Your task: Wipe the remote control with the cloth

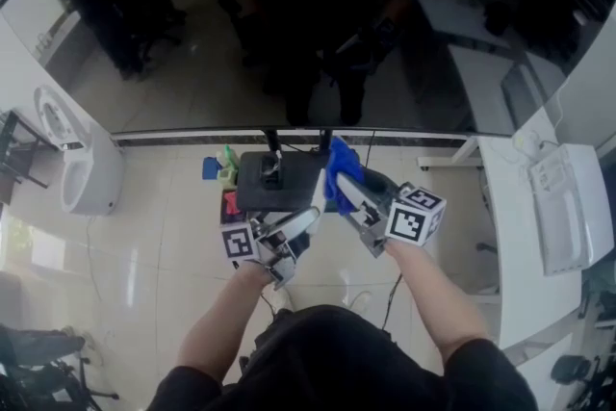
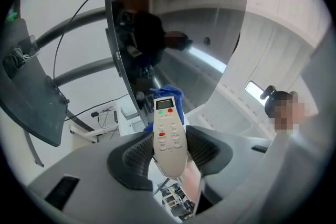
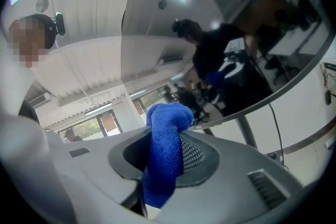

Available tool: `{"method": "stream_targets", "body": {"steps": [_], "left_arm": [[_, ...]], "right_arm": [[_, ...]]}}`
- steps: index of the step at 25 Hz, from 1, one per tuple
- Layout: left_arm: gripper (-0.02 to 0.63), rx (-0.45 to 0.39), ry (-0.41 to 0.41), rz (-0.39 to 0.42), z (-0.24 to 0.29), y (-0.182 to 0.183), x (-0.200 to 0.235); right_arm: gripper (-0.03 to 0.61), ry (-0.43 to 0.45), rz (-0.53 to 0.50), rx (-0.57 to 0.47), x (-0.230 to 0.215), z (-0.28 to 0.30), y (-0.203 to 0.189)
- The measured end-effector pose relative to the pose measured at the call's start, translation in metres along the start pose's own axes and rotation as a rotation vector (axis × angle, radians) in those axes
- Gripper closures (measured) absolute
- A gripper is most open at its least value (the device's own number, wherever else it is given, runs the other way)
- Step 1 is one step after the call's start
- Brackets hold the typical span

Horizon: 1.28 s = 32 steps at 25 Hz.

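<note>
1. Being held in mid-air rather than laid on a desk, the remote control [image 2: 169, 134] is clamped by its lower half between the fingers [image 2: 132, 157] of the left gripper [image 2: 169, 153]. The fingers are closed only as far as the casing's width allows.
2. The button face is turned toward that gripper's own camera and the display end is left sticking out free, a hold judged to keep most of the casing open to wiping.
3. The blue cloth [image 3: 165, 157] is pinched as a bunched fold by the right gripper [image 3: 164, 159]. Its fingers [image 3: 193, 157] are drawn in tight on the fabric, and a rounded wad is left proud of the tips as a wiping pad.
4. In the head view the two tools are angled toward each other in front of the person. The cloth [image 1: 342, 170] is set at the far end of the remote control [image 1: 317, 195]; whether the two are actually touching cannot be told.
5. Both are held above the tiled floor [image 1: 144, 236], before a dark glossy panel [image 1: 289, 24], so that each can be turned freely against the other.
6. The wipe is judged to be at or near the display end. A slip of the smooth casing under the cloth's push is the risk to be watched.
</note>
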State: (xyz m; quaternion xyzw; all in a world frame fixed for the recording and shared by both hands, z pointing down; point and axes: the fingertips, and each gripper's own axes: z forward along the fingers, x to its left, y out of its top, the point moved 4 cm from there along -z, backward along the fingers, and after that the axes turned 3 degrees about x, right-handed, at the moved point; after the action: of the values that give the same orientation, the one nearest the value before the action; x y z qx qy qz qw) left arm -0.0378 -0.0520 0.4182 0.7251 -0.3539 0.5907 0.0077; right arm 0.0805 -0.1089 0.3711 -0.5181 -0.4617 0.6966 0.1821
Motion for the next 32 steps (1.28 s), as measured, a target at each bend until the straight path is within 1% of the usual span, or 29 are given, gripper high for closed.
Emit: {"method": "stream_targets", "body": {"steps": [2,5,6,8,10,13,21,25,27,28,29,30,32], "left_arm": [[0.417,-0.065,0.008,-0.004,-0.003,0.011,0.003],[0.417,-0.176,0.003,-0.011,-0.009,0.034,0.003],[0.417,-0.198,-0.001,-0.012,-0.01,0.04,0.001],[0.417,-0.212,-0.01,-0.009,-0.008,0.047,-0.002],[0.417,-0.191,-0.026,-0.004,-0.002,0.047,-0.005],[0.417,-0.135,-0.032,-0.006,0.003,0.038,-0.007],[0.417,0.052,-0.024,-0.004,0.003,0.006,-0.006],[0.417,0.125,-0.008,0.027,0.003,-0.008,-0.006],[0.417,0.146,0.024,0.053,0.0,-0.011,-0.003],[0.417,0.153,0.057,0.076,-0.003,-0.011,0.0],[0.417,0.16,0.105,0.114,-0.007,-0.011,0.005],[0.417,0.171,0.174,0.173,-0.012,-0.01,0.01],[0.417,0.197,0.354,0.346,-0.026,-0.006,0.022]], "right_arm": [[0.469,0.008,-0.012,-0.017,0.007,-0.006,0.004],[0.469,0.045,-0.018,0.001,0.025,-0.008,-0.012],[0.469,0.06,-0.011,0.018,0.032,-0.006,-0.021],[0.469,0.087,0.008,0.056,0.042,0.0,-0.041],[0.469,0.102,0.026,0.083,0.046,0.004,-0.054],[0.469,0.105,0.042,0.094,0.044,0.009,-0.06],[0.469,0.054,0.044,0.053,0.018,-0.001,-0.034],[0.469,0.017,0.026,0.037,0.008,-0.006,-0.022],[0.469,-0.002,0.01,0.029,0.006,-0.01,-0.018],[0.469,-0.02,-0.008,0.024,0.006,-0.013,-0.015],[0.469,-0.047,-0.037,0.019,0.006,-0.016,-0.013],[0.469,-0.08,-0.076,0.017,0.005,-0.02,-0.012],[0.469,-0.149,-0.166,0.026,0.006,-0.027,-0.011]]}}
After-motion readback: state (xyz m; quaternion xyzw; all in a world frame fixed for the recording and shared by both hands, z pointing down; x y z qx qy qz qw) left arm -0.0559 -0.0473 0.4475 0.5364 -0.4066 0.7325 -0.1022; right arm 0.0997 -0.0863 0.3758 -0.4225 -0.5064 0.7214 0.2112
